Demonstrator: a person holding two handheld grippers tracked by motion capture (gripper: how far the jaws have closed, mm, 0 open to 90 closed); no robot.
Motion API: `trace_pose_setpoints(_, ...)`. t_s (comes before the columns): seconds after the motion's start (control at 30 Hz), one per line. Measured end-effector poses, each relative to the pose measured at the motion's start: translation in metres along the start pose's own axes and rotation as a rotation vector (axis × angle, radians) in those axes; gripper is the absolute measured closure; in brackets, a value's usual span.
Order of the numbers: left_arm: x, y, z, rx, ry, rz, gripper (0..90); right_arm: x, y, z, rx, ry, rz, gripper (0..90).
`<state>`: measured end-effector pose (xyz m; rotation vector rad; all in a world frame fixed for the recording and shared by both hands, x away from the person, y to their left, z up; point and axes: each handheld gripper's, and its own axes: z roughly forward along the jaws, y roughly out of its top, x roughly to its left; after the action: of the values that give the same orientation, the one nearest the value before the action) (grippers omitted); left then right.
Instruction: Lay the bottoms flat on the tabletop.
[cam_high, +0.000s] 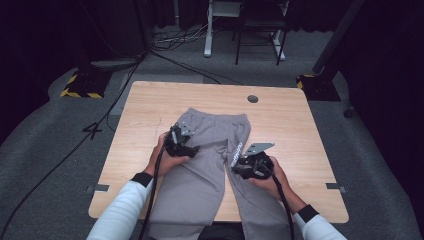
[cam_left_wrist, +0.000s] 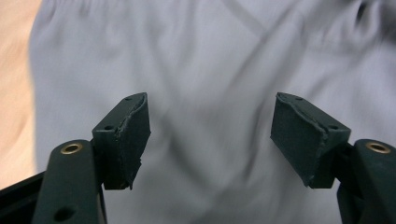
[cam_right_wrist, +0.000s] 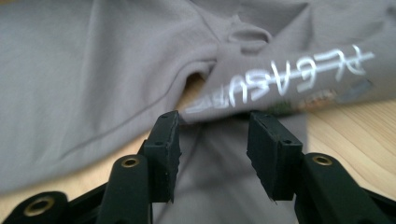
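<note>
Dark room, grey carpet, wooden table (cam_high: 150, 107). Grey trousers (cam_high: 212, 135) lie flat mid-table, waistband at the far end, legs running off the near edge toward me. My left gripper (cam_left_wrist: 211, 133) sits on the trousers' left hip, jaws wide, nothing pinched, cloth beneath. My right gripper (cam_right_wrist: 212, 151) is at the right side by the white lettering (cam_right_wrist: 285, 79), jaws partly apart, fabric fold between them, not clamped.

Grey fabric trousers (cam_high: 215, 150): uniform grey, with white lettering (cam_right_wrist: 285, 81) printed along one leg. Light wooden table (cam_high: 150, 100): pale wood grain, one dark round grommet (cam_high: 252, 99) near the far edge. Gripper fingers (cam_left_wrist: 126, 135): black. Person's sleeves (cam_high: 120, 212): white, black cuffs.
</note>
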<state>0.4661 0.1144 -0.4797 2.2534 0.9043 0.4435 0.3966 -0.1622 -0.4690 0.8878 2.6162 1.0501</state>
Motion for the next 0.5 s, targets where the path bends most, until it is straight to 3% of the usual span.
trace_pose_setpoints(0.07, -0.004, 0.011, 0.013, 0.0, -0.019, 0.017, 28.0, 0.008, 0.005, 0.014, 0.031, 0.005, -0.034, 53.7)
trace_pose_setpoints(0.17, -0.008, 0.02, 0.035, 0.043, 0.026, 0.045, 28.4, 0.02, 0.01, 0.026, 0.062, -0.008, -0.083, 57.4)
trace_pose_setpoints(0.23, -0.004, 0.02, 0.038, 0.028, 0.006, 0.012, 27.9, 0.026, 0.012, 0.032, 0.07, -0.021, -0.107, 62.4)
trace_pose_setpoints(0.3, 0.003, 0.018, 0.038, 0.03, -0.002, -0.029, 28.1, 0.028, 0.014, 0.034, 0.065, -0.022, -0.107, 71.4)
trace_pose_setpoints(0.37, 0.01, 0.014, 0.034, 0.035, -0.009, -0.037, 28.2, 0.029, 0.014, 0.032, 0.071, -0.031, -0.124, 77.1)
trace_pose_setpoints(0.43, 0.019, 0.008, 0.027, 0.043, 0.031, -0.036, 29.3, 0.03, 0.012, 0.026, 0.076, -0.019, -0.123, 81.1)
trace_pose_setpoints(0.5, 0.03, -0.001, 0.019, 0.048, 0.054, -0.065, 30.7, 0.029, 0.009, 0.018, 0.071, -0.044, -0.126, 85.8)
